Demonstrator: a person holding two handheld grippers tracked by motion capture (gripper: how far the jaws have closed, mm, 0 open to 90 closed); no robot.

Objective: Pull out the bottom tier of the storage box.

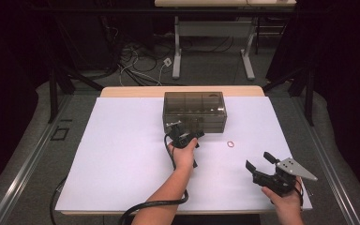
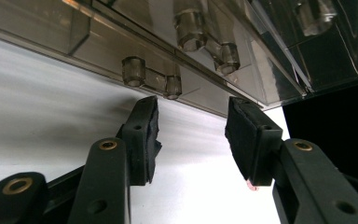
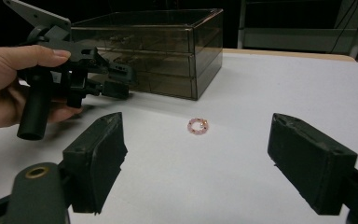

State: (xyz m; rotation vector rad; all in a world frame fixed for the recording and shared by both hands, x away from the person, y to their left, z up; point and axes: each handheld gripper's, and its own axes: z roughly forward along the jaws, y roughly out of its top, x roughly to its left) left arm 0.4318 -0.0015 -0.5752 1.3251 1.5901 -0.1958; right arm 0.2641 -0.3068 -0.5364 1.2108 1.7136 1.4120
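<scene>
A small pink bead ring is lying on the white table sheet, straight ahead of the right claw and off to the left claw's right side, apart from both.

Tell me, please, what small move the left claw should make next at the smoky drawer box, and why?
Probably ease the left claw slightly forward, then close. Its pads sit just below the drawer box, astride a small handle knob without pressing it. The right claw waits open.
</scene>
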